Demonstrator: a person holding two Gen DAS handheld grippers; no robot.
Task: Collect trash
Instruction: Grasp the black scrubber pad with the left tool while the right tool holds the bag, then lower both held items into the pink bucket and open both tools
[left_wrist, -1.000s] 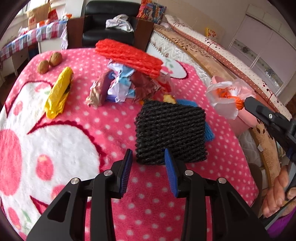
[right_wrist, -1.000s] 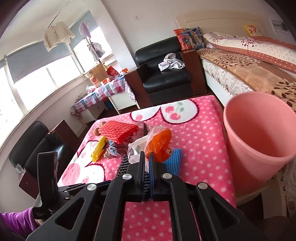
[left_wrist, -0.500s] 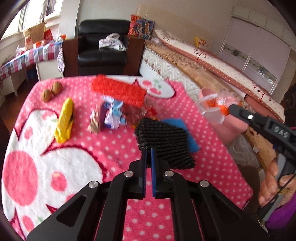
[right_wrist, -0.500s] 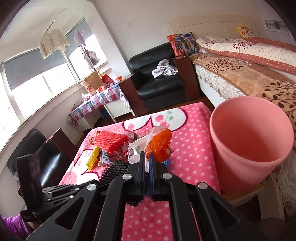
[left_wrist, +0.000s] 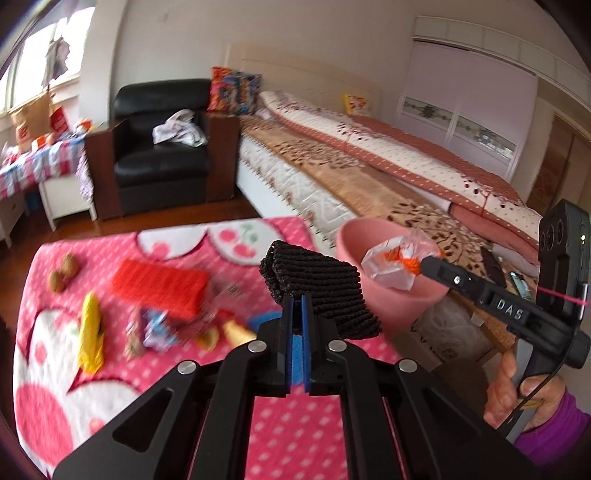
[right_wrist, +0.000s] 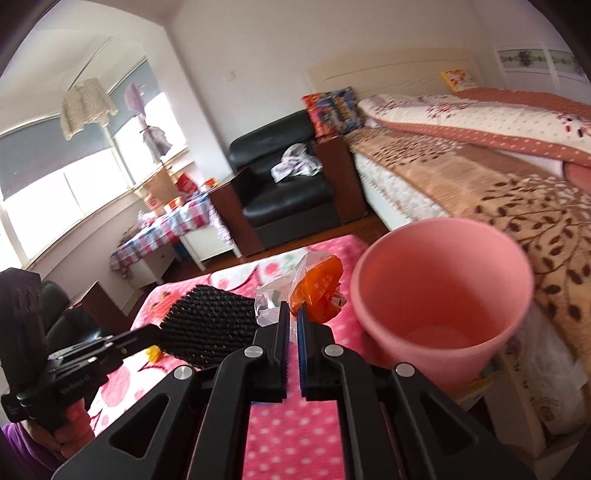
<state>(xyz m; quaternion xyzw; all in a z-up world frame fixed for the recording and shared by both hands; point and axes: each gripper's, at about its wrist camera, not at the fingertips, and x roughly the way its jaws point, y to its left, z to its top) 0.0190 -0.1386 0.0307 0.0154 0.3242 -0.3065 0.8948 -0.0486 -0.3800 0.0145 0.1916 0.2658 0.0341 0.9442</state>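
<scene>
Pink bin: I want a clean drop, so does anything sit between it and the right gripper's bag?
Nothing: in the right wrist view, the bag hangs just beside the pink bin.

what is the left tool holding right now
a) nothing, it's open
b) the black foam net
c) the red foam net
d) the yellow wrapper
b: in the left wrist view the left tool is shut on the edge of the black foam net, which is lifted off the pink blanket near the pink bin, while the red foam net and the yellow wrapper lie on the blanket.
</scene>
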